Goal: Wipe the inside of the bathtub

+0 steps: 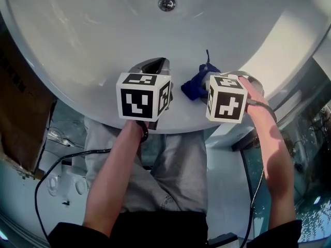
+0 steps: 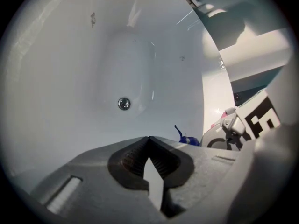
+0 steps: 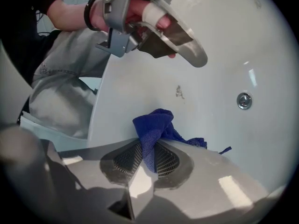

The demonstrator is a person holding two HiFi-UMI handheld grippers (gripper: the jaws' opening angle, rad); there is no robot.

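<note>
My right tool (image 3: 148, 147) gripping a crumpled blue cloth (image 3: 156, 124), my left tool (image 2: 148, 141) clenched empty, both short of the round metal drain (image 1: 166, 3) in the white bathtub (image 1: 98, 40).

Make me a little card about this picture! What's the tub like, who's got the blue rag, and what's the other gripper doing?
place: inside a white bathtub
drain: round, metal, at the tub's bottom
blue cloth: bunched up, close to the tub's inner wall
right gripper: shut on the blue cloth
left gripper: shut, holding nothing, pointing into the tub
smudge: small grey mark on the wall above the cloth
</note>
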